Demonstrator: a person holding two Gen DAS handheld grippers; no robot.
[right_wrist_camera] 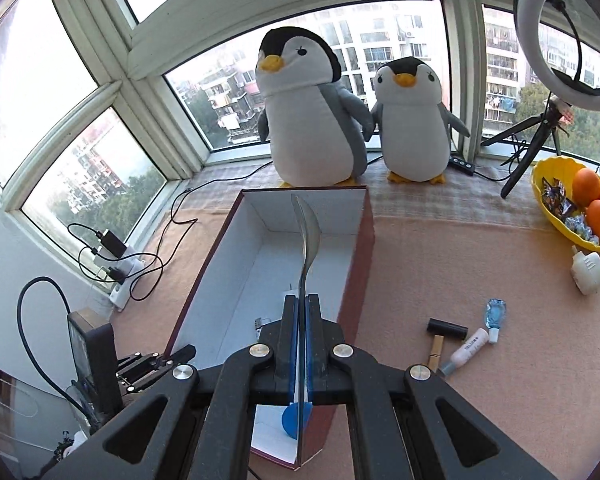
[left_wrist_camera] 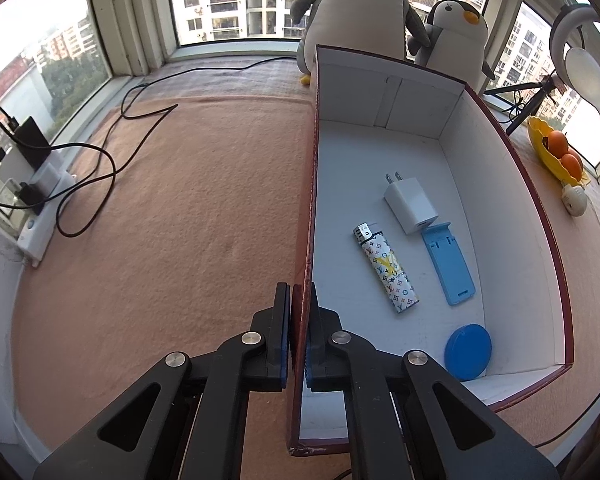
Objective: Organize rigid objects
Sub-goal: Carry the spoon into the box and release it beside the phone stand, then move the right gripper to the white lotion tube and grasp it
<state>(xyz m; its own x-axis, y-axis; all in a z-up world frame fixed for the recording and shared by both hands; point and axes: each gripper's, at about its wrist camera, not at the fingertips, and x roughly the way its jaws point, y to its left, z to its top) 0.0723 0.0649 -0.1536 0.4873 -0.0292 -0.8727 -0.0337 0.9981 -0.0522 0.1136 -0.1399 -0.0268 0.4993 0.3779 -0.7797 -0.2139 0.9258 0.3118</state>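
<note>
left gripper point(left_wrist_camera: 299, 332) fingers clamped on box point(left_wrist_camera: 311, 184) wall, right gripper point(right_wrist_camera: 300, 344) fingers pinching spoon point(right_wrist_camera: 309, 236) above box

Spoon point(right_wrist_camera: 309, 236) in right tongs point(right_wrist_camera: 300, 312) above box point(right_wrist_camera: 360, 248)

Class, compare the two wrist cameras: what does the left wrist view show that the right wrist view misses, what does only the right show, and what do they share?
Only the left wrist view shows the left gripper clamping the box wall, plus the lighter, charger and blue stand inside. Only the right shows the right gripper gripping the spoon, and small bottles on the mat. Both share the box, blue lid, penguins and fruit bowl.
</note>
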